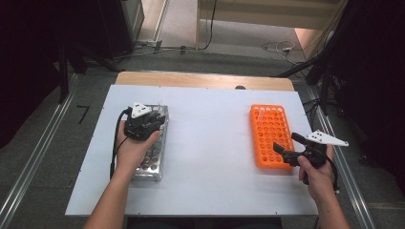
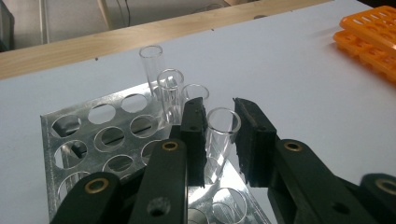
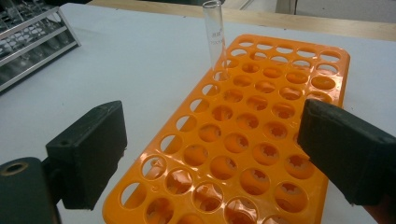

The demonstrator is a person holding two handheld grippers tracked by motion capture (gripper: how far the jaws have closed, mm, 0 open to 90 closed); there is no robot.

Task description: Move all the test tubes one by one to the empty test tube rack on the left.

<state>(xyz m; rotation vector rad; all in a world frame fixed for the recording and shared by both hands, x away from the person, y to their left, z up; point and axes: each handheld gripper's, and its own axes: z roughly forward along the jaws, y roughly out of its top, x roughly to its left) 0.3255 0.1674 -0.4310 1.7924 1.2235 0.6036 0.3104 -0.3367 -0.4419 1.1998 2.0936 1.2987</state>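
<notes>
My left gripper [image 2: 219,135] sits over the shiny metal rack with round holes [image 2: 93,135] on the left side of the white table [image 1: 210,157]. Its two black jaws stand on either side of a clear glass tube [image 2: 221,140]. That tube stands tilted in the near corner of the metal rack. The left jaw looks pressed against the tube, and I see a thin gap on the right side, so the jaws are close around it but not squeezing it tight.

Three more clear tubes [image 2: 170,91] stand in a row just behind it in the same rack, going back toward the wooden table edge [image 2: 116,39].

My right gripper [image 3: 212,149] hangs over the near end of the flat orange plastic rack with many round holes [image 3: 261,116]. Its jaws are wide apart and nothing is between them. One clear glass tube with small print on it [image 3: 215,39] stands upright in a hole at the far left corner of the orange rack, well away from my right jaws.

In the high view the two racks are well apart, the metal one [image 1: 155,157] under my left hand [image 1: 133,148] and the orange one [image 1: 270,133] by my right hand [image 1: 317,174].
</notes>
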